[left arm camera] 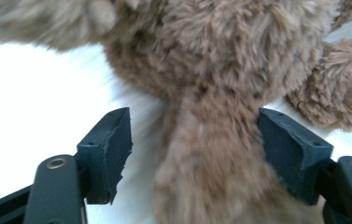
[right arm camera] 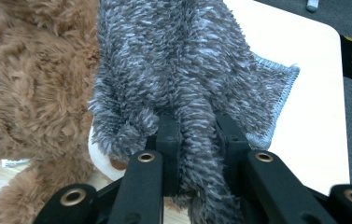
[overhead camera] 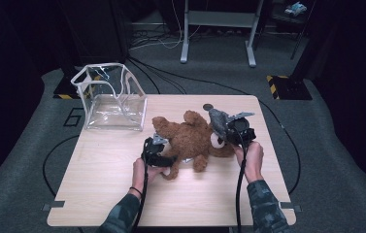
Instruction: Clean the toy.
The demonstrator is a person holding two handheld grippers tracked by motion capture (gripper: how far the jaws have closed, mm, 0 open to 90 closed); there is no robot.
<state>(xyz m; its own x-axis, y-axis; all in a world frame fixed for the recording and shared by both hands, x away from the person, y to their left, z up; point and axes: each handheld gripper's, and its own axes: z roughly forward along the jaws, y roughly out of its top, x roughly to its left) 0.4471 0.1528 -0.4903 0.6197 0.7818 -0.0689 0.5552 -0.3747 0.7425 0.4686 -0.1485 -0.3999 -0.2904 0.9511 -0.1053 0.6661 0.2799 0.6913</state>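
Brown plush teddy bear (overhead camera: 190, 138) sprawled at table centre, one limb (left arm camera: 211, 163) lying between the parted pads of the left gripper (overhead camera: 157, 148), which stand loose, the left pad clear of the fur. Fluffy grey cloth (right arm camera: 183, 70) pinched firmly in the right gripper (right arm camera: 197, 135), at three o'clock of the bear. Best to drape the cloth over the bear slowly, lifting clear of the fur. Far edge of the light wooden table (overhead camera: 122, 194) close at twelve o'clock; clear plastic bag (overhead camera: 110, 97) at ten o'clock; open room toward six.
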